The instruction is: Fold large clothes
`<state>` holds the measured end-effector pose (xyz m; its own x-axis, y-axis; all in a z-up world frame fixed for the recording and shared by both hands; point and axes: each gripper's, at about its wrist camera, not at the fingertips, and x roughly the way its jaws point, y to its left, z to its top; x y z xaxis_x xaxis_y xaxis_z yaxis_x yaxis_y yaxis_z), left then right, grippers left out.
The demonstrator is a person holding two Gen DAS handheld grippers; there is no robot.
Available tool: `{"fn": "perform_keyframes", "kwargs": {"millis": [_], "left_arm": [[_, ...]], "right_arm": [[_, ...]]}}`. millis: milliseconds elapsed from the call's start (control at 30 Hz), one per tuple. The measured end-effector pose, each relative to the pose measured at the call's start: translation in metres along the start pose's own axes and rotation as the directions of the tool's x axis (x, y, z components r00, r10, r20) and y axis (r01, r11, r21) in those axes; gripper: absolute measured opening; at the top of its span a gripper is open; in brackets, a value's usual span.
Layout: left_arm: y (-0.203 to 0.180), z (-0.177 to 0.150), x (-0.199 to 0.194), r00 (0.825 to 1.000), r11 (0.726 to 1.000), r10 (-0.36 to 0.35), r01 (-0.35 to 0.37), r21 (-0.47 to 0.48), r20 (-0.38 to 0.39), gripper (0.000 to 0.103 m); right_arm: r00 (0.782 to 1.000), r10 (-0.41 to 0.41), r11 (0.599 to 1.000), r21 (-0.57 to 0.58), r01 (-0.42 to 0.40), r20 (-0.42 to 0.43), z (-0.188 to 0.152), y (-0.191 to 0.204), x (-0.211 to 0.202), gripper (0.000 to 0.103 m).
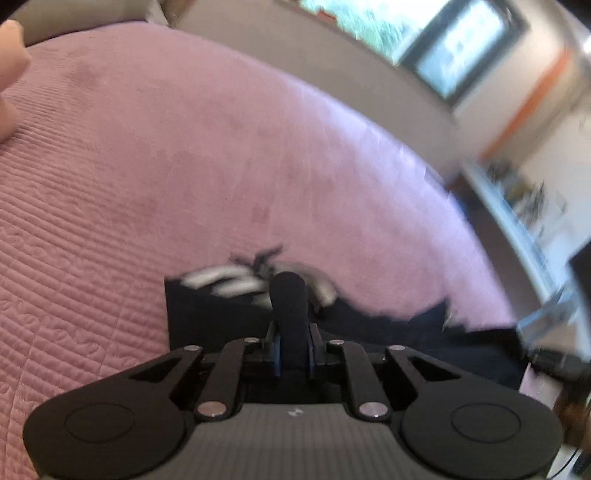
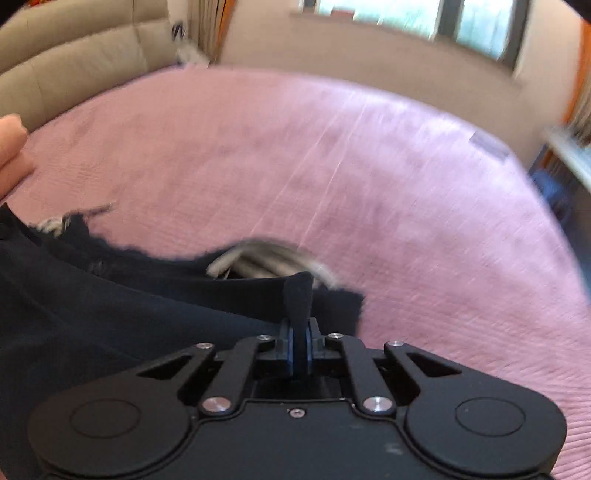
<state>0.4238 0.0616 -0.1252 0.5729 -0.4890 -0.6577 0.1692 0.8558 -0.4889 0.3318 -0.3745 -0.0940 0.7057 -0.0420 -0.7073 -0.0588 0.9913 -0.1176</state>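
Both jaws clenched on the dark navy garment (image 2: 110, 325): left gripper (image 1: 289, 291) and right gripper (image 2: 299, 291) each pinch its far edge, near the pale striped lining. It lies at the near edge of the pink quilted bedspread (image 2: 332, 166). Frames are blurred, but probably an early fold: cloth looks bunched, no neat stack yet, most folding left.

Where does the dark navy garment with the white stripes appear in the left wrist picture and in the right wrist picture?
Left wrist view: the navy garment lies at lower centre, spreading right, just ahead of the left tool.
Right wrist view: it fills the lower left, its striped edge at centre by the right tool.
Shared landmark: the pink bedspread under the garment, with the window beyond.
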Motion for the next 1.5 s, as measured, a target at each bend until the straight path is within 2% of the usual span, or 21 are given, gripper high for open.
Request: {"fn": "perform_keyframes", "kwargs": {"millis": [133, 233, 300, 333, 367, 433, 467, 500, 567, 600, 733, 833, 933, 967, 1000, 1033, 1100, 1200, 1333, 1433, 1500], "left_arm": [[-0.011, 0.027, -0.013, 0.994, 1.000, -0.020, 0.019, 0.016, 0.103, 0.014], [-0.006, 0.040, 0.021, 0.993, 0.998, 0.054, -0.058, 0.036, 0.104, 0.015], [0.009, 0.042, 0.051, 0.990, 0.995, 0.098, -0.096, -0.025, 0.101, 0.014], [0.018, 0.042, 0.067, 0.985, 0.990, 0.130, -0.123, -0.069, 0.112, 0.006], [0.025, 0.042, 0.080, 0.979, 0.983, 0.174, -0.166, -0.083, 0.104, 0.006], [0.040, 0.035, 0.107, 0.956, 0.955, 0.290, -0.287, -0.078, 0.042, 0.001], [0.048, 0.030, 0.115, 0.958, 0.953, 0.288, -0.287, -0.098, -0.007, 0.001], [0.054, 0.026, 0.114, 0.960, 0.953, 0.278, -0.279, -0.115, -0.019, 0.001], [0.055, 0.023, 0.098, 0.962, 0.955, 0.272, -0.270, -0.120, 0.002, 0.002], [0.054, 0.024, 0.087, 0.962, 0.955, 0.273, -0.269, -0.120, 0.015, 0.003], [0.028, 0.030, 0.041, 0.955, 0.957, 0.287, -0.283, -0.061, 0.074, 0.006], [-0.012, 0.026, 0.016, 0.967, 0.971, 0.239, -0.241, 0.009, 0.086, 0.007], [-0.049, 0.004, 0.016, 0.988, 0.989, 0.144, -0.145, 0.027, 0.058, 0.010], [-0.058, -0.007, 0.022, 0.992, 0.993, 0.117, -0.119, 0.026, 0.038, 0.010], [-0.066, -0.017, 0.031, 0.995, 0.995, 0.093, -0.094, 0.034, 0.021, 0.011], [-0.074, -0.028, 0.041, 0.996, 0.994, 0.094, -0.094, 0.053, 0.011, 0.012], [-0.077, -0.048, 0.062, 0.989, 0.987, 0.145, -0.144, 0.068, 0.002, 0.011], [-0.059, -0.067, 0.067, 0.968, 0.966, 0.249, -0.249, 0.063, 0.003, 0.003], [-0.030, -0.079, 0.037, 0.973, 0.973, 0.231, -0.231, -0.005, -0.018, 0.003], [-0.034, -0.084, 0.015, 0.955, 0.954, 0.296, -0.295, 0.047, -0.011, 0.003], [-0.033, -0.089, 0.000, 0.945, 0.944, 0.326, -0.325, 0.050, -0.021, 0.003]], "right_arm": [[0.994, -0.047, 0.999, 0.018, 0.046, 0.098, 0.030, -0.008, -0.005, 0.006], [0.994, -0.072, 0.997, 0.018, 0.071, 0.082, 0.041, -0.012, 0.044, 0.006], [0.993, -0.112, 0.993, 0.025, 0.111, 0.043, 0.038, -0.013, 0.090, 0.006], [0.993, -0.122, 0.992, 0.027, 0.122, -0.004, 0.034, -0.014, 0.116, 0.006], [0.989, -0.133, 0.990, 0.038, 0.136, -0.066, 0.028, -0.016, 0.143, 0.004], [0.977, -0.066, 0.991, 0.101, 0.088, -0.203, 0.015, -0.023, 0.180, 0.003], [0.977, -0.067, 0.989, 0.113, 0.091, -0.200, 0.010, -0.024, 0.180, 0.003], [0.979, -0.074, 0.990, 0.107, 0.095, -0.189, 0.010, -0.026, 0.175, 0.003], [0.983, -0.074, 0.989, 0.118, 0.094, -0.166, 0.013, -0.031, 0.153, 0.006], [0.984, -0.077, 0.988, 0.120, 0.097, -0.160, 0.015, -0.033, 0.141, 0.021], [0.991, -0.072, 0.995, 0.057, 0.078, -0.111, 0.032, -0.021, 0.080, 0.033], [0.995, 0.026, 0.998, 0.067, -0.020, -0.098, 0.040, 0.005, 0.039, 0.047], [0.985, 0.133, 0.989, 0.077, -0.125, -0.112, 0.035, 0.049, 0.034, 0.046], [0.979, 0.162, 0.985, 0.075, -0.154, -0.121, 0.031, 0.065, 0.043, 0.043], [0.977, 0.173, 0.984, 0.065, -0.165, -0.126, 0.028, 0.079, 0.052, 0.029], [0.976, 0.174, 0.984, 0.053, -0.169, -0.133, 0.023, 0.092, 0.064, 0.022], [0.973, 0.145, 0.989, 0.027, -0.143, -0.178, 0.008, 0.108, 0.087, 0.021], [0.979, 0.089, 0.996, 0.007, -0.089, -0.185, -0.009, 0.097, 0.091, 0.012], [0.981, 0.032, 0.999, 0.036, -0.026, -0.191, -0.020, 0.065, 0.072, 0.012], [0.975, -0.015, 0.997, 0.071, 0.031, -0.220, -0.024, 0.056, 0.059, 0.012], [0.973, -0.009, 0.994, 0.106, 0.034, -0.233, -0.028, 0.055, 0.043, 0.013]]}}
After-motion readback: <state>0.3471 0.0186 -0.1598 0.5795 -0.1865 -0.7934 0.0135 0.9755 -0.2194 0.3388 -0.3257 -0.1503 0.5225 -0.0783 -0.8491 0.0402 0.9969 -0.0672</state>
